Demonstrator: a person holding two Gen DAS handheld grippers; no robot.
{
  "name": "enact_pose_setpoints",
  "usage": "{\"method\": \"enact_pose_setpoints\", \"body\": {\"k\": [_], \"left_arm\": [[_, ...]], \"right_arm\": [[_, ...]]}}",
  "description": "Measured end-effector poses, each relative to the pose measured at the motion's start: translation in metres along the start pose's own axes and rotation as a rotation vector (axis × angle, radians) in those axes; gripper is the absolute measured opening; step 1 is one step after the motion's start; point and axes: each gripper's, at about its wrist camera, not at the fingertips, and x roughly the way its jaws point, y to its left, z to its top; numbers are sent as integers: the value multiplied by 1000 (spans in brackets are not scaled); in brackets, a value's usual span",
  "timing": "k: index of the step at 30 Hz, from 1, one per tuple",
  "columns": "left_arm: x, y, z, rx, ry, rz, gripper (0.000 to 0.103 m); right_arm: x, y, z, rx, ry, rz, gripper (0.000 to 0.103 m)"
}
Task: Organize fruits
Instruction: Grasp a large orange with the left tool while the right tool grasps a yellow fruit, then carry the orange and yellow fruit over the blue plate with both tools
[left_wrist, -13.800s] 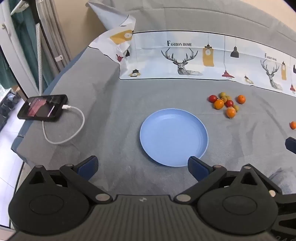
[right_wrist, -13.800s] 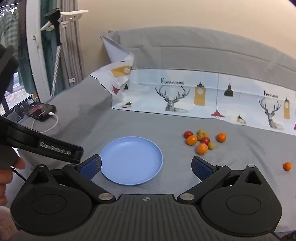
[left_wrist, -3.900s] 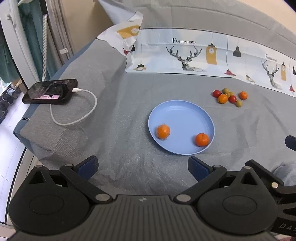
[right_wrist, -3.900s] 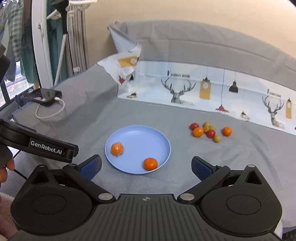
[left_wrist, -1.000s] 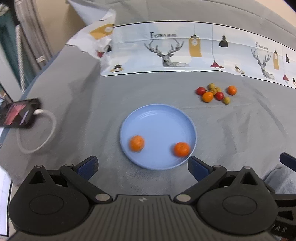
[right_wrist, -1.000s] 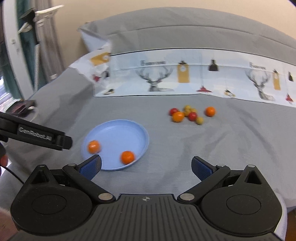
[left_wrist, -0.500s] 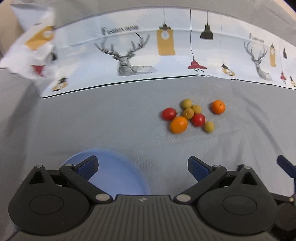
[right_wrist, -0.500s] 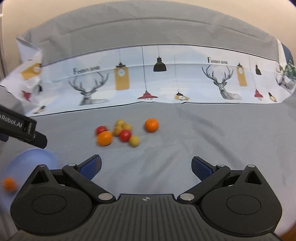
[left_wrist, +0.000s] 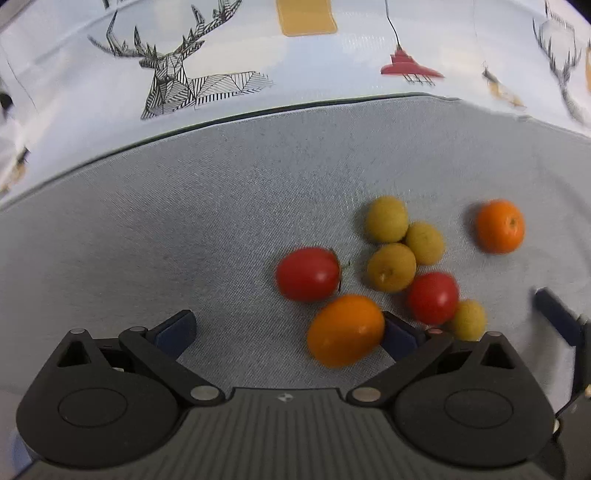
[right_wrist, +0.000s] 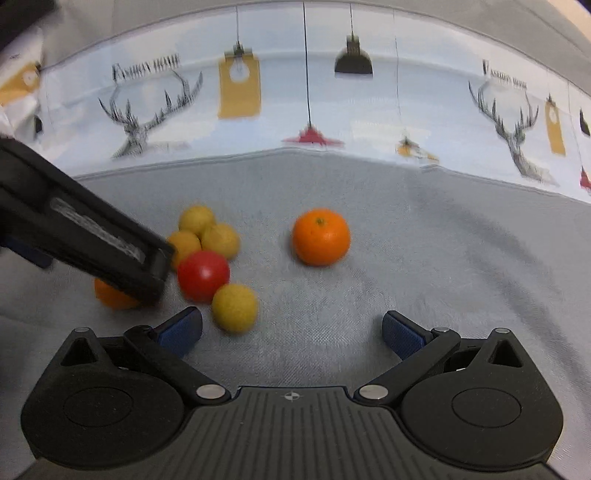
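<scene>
Left gripper: spread wide, grasping nothing; orange fruit on grey cloth touching its right finger. Right gripper: spread wide; round orange ahead.

In the right wrist view, the left gripper covers most of an orange fruit and part of a yellow fruit. Its printed label is blurred, unreadable.

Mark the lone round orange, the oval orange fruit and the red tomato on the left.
lone round orange (right_wrist: 321, 236), right wrist view, centre of peel.
oval orange fruit (left_wrist: 345, 329), left wrist view, middle of skin.
left red tomato (left_wrist: 307, 273), left wrist view, centre.
</scene>
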Motion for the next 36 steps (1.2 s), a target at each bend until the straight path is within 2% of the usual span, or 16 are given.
{"method": "enact_pose_setpoints", "body": {"k": [4, 6, 7, 8, 9, 10, 12, 17, 23, 28, 36], "left_arm": [[2, 7, 1, -22, 20, -14, 103], [-2, 8, 0, -18, 5, -12, 94], [-7, 7, -2, -7, -13, -41, 73], [-13, 5, -3, 12, -26, -64, 44], [-18, 2, -3, 36, -37, -60, 41], [-21, 0, -4, 49, -43, -48, 42], [-27, 0, -6, 50, -55, -62, 42], [-66, 8, -21, 27, -80, -85, 42], [-153, 23, -68, 30, -155, -123, 42], [-219, 46, -123, 16, -183, -128, 42], [-288, 94, -223, -2, -165, -56, 42]], "right_arm": [[0, -1, 0, 1, -12, 2, 102], [0, 1, 0, -4, -14, -2, 101], [-3, 1, 0, -4, -20, 14, 89], [-6, 3, 0, -13, -35, 30, 78], [-10, 8, -1, -43, -53, 40, 48], [-13, 11, -1, -71, -60, 45, 27], [-15, 17, -3, -106, -71, 26, 27], [-36, 1, 5, -38, -84, -33, 27], [-117, -14, 20, 25, -180, -50, 27], [-203, 7, 2, 4, -193, 42, 27], [-317, 67, -33, -22, -143, 268, 27]]}}
